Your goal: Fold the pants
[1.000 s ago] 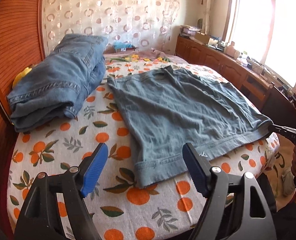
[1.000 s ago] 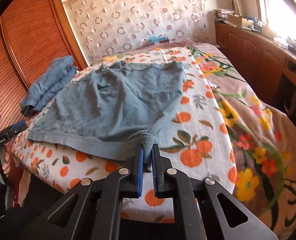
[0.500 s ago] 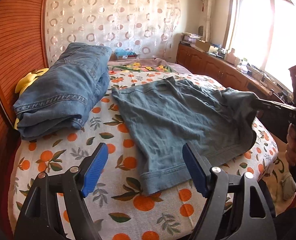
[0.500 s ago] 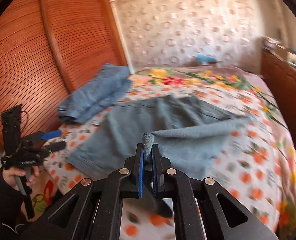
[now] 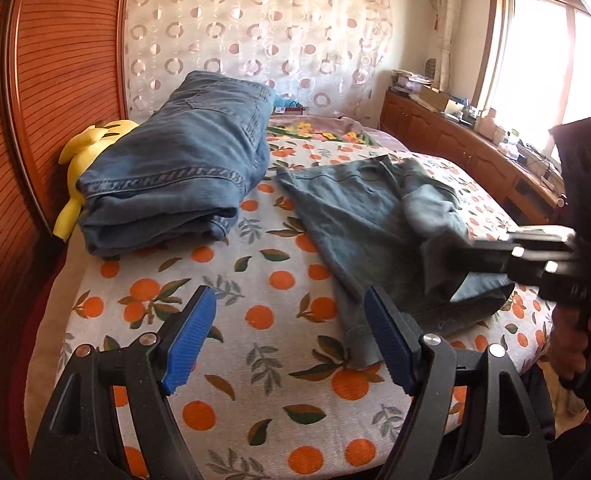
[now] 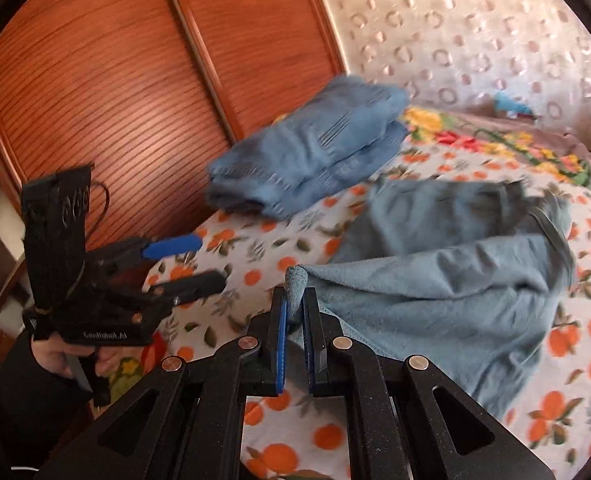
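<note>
Since a second ago my right gripper point(image 6: 294, 332) has carried the hem of the grey-blue pants point(image 5: 359, 216) up off the orange-print bedspread point(image 5: 255, 280) and across toward my left gripper point(image 5: 289, 336), which waits wide and empty above the near hem. Clamped tight on that pinched cloth, I should keep the fold low and taut, land edge on edge, and stay clear of the folded jeans point(image 5: 175, 172) beyond.

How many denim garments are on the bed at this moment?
2: a folded stack of blue denim jeans by the wooden wall, and grey-blue denim pants spread mid-bed, one corner pinched in the right gripper. The stack may hold more.
</note>
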A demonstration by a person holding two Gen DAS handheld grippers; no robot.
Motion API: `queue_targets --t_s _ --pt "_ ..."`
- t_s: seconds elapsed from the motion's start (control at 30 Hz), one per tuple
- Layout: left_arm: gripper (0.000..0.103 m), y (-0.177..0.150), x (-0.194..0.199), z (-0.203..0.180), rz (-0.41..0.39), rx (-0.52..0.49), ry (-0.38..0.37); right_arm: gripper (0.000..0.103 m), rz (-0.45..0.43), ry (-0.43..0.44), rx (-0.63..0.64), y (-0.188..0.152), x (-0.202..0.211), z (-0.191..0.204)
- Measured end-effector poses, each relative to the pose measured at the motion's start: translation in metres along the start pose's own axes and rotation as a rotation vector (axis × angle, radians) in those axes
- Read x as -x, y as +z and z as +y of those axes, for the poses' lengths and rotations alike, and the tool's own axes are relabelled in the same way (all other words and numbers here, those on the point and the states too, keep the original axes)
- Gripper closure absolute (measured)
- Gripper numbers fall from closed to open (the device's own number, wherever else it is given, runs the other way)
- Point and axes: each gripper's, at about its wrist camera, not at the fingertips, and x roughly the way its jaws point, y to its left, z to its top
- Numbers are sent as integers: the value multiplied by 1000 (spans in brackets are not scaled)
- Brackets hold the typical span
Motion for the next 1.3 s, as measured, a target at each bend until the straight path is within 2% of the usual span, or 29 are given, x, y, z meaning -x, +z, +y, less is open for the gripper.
queue_targets --t_s 0.23,0.4,0.57,0.77,0.97,1.17,1.3 --pt "25 -4 -4 6 9 22 8 96 65 46 -25 -3 -39 -5" --pt "25 -5 -4 6 12 32 8 96 87 46 -11 -6 -54 0" --pt "25 -5 -4 4 15 30 3 92 81 39 -34 -8 -51 -2" --pt "25 -3 -4 0 11 28 -6 86 41 24 -29 -16 -18 5" --pt "25 -1 -4 -14 9 9 -34 85 -4 -39 -21 -25 10 3" --pt "25 1 -5 -30 12 -13 -69 85 -23 -165 -54 -32 30 -28" --pt "25 4 -9 -39 12 -26 -92 84 -36 -264 -72 -25 37 -52"
